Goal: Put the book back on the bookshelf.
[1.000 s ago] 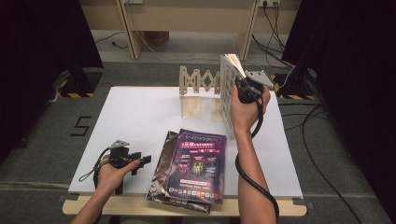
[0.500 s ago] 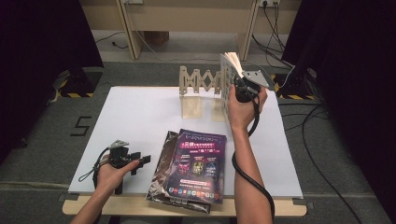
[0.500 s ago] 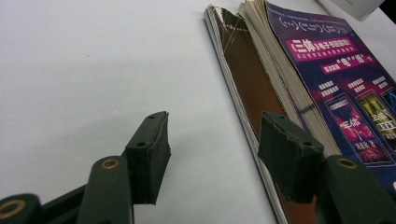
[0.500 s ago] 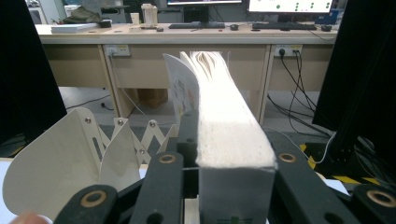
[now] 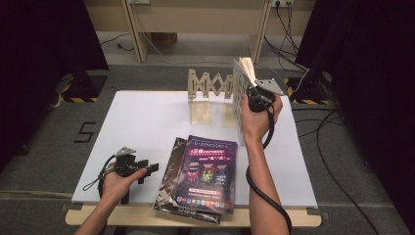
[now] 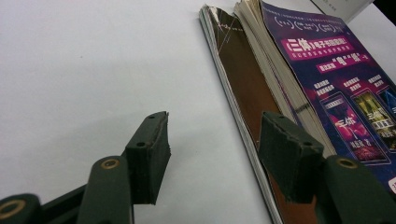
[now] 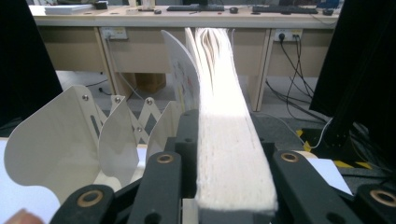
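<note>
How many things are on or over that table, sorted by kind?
Books: 3, one held upright in the right gripper, a purple one lying on a dark one
Wooden racks: 1
Grippers: 2, with the left gripper
Total: 6

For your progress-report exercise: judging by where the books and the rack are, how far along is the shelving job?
Done: nothing stands in the expanding rack yet, as far as the high view shows. In hand: the right gripper is shut on a book, held upright at the rack's right end. Left: two magazines lie stacked at the table's near edge; the left gripper rests open beside them.
</note>
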